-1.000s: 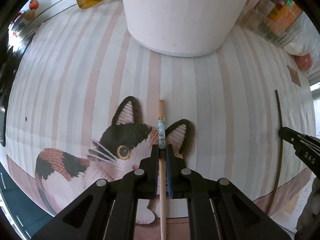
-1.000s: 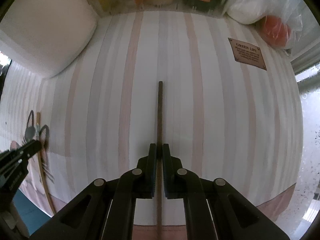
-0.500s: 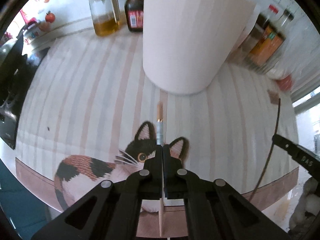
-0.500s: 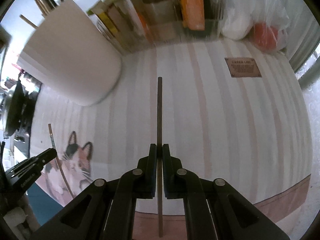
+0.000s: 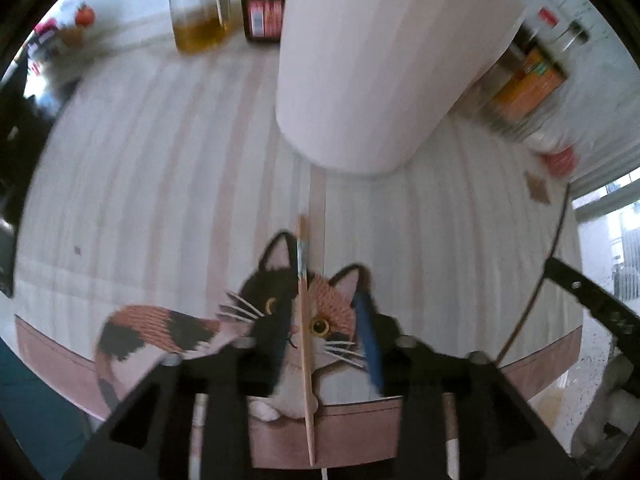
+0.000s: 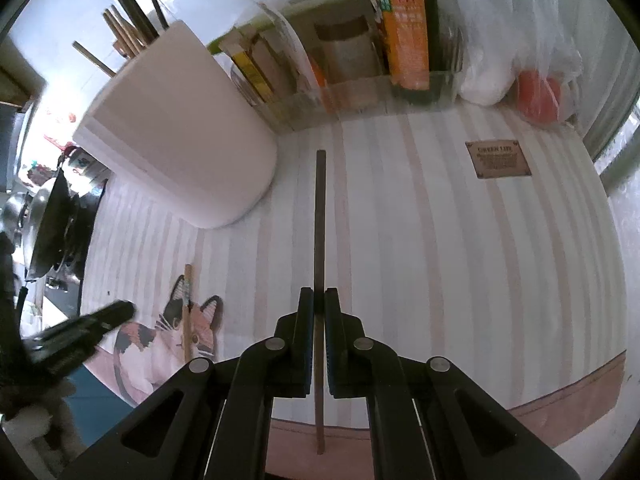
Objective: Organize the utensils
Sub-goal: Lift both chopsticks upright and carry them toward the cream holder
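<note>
As I hold one tool in each hand over the striped cat mat [image 5: 132,152] on the bench, I start at the far left. The oil jug [image 5: 198,8] and the dark bottle [image 5: 262,12] beside it stand there, and the bottle's red label is too blurred for me to read. Nearer me, my left tool [image 5: 324,320] stands apart with its blue pads wide. The pale chopstick [image 5: 305,320] runs between them along the cat's face, touching neither pad as far as I can tell, and the right view shows it lying on the mat. I judge it light, stiff and smooth, likely to roll or swivel. I would take it around the middle, just below its patterned band, and squeeze square across the shaft. Beyond it stands the white holder [image 6: 180,140], with other chopsticks [image 6: 128,28] poking from its top. I take that to be where both sticks belong. To the right, my right tool [image 6: 316,300] is clamped on the dark chopstick [image 6: 320,220], gripped low, with most of its length reaching out toward the far side. It is thin and rigid, so the long end may pivot in the pads. Farther right, an orange-labelled bottle [image 6: 404,36] carries print I cannot make out. The brown patch [image 6: 498,159] on the mat seems to read "GREEN LIFE", with smaller lines too fine to tell.
</note>
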`<action>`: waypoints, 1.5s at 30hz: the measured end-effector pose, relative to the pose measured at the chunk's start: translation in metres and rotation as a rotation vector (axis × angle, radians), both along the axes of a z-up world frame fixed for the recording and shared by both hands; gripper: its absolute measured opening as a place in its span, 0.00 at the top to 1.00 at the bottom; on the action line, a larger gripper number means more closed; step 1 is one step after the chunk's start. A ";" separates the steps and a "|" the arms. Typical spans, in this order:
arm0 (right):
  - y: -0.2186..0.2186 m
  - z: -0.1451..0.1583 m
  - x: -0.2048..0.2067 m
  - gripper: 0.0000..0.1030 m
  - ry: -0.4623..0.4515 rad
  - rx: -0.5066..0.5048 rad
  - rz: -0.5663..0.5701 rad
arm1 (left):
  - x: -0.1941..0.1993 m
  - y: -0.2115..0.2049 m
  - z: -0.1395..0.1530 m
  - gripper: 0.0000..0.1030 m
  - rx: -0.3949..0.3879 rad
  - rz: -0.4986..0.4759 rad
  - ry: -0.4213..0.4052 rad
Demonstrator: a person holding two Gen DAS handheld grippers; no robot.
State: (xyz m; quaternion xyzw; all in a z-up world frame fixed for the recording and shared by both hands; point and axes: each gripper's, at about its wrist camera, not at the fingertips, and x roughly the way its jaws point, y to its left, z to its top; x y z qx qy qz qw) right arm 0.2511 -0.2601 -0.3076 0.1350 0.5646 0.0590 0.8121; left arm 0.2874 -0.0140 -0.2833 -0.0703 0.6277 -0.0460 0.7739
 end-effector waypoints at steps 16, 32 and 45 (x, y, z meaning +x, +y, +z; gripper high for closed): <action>-0.001 -0.025 0.006 0.95 0.056 -0.047 -0.030 | 0.008 -0.028 -0.045 0.96 0.157 -0.052 0.032; -0.010 0.025 -0.003 0.95 -0.076 -0.018 -0.034 | -0.024 -0.003 0.055 0.96 0.088 -0.019 -0.194; 0.007 0.065 0.000 0.95 -0.182 -0.024 0.007 | -0.019 0.011 0.080 0.96 0.097 -0.007 -0.282</action>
